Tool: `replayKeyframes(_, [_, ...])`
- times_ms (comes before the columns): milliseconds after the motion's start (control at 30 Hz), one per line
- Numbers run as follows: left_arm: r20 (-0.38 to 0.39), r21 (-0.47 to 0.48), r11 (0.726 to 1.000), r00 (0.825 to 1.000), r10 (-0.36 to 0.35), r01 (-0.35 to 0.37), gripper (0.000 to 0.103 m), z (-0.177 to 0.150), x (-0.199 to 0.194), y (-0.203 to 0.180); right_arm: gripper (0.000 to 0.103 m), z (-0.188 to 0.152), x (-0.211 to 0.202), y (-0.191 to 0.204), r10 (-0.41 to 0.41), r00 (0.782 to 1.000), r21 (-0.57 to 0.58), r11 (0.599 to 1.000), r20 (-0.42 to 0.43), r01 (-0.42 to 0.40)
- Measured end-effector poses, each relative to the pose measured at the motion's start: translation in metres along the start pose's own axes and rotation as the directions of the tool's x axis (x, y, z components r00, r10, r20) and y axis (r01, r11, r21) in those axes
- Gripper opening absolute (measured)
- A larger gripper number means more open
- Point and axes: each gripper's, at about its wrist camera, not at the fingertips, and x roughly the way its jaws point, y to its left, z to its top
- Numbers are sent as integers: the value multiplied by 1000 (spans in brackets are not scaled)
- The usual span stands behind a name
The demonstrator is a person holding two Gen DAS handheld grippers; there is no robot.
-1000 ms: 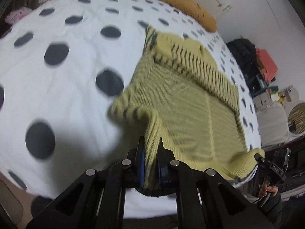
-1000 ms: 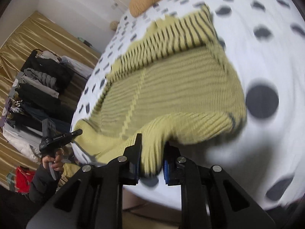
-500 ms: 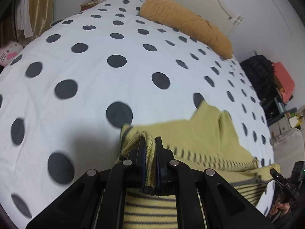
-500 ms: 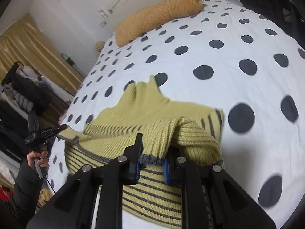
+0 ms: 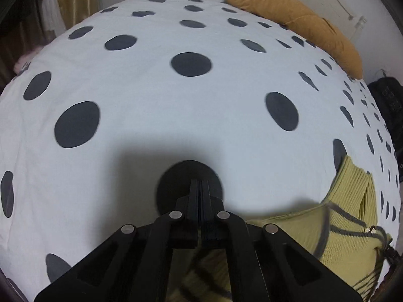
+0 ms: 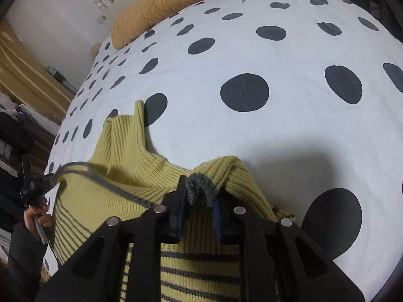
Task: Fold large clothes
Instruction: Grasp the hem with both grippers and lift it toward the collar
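The yellow-green knit sweater with grey stripes lies folded on the polka-dot bed cover, collar pointing up the bed. My right gripper is shut on a bunched fold with a grey edge, low over the sweater's shoulder. In the left wrist view the sweater lies at the lower right and partly under the gripper. My left gripper hangs over the bare cover, its jaws closing right together with no cloth between them. The left gripper also shows in the right wrist view, in a hand at the sweater's far side.
An orange pillow lies at the head of the bed. The dotted cover stretches wide beyond the sweater. A black bag sits past the bed's right edge. Gold curtains and hanging clothes stand beside the bed.
Both grippers carried the sweater's lower edge up the bed and over its body. The left gripper has let go of its cloth and shut. The right still holds its fold.
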Motion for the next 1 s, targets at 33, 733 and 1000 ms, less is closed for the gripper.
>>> replayKeyframes(33, [16,-27,1000,1000,-10,10,1,3,-9,9,22,-1,-5,-1,13,1000,26,1000,-2,-13])
replayKeyframes(733, [-18,254,967,1000,10,-5,2,-77,-6,-73,0,-51,7,8,53,998,195,980,-35,-46])
replayKeyframes(1000, [70,212,975,994,-80,64,1,-92,-86,-60,4,-57,-50,44,66,997,73,995,41,-69])
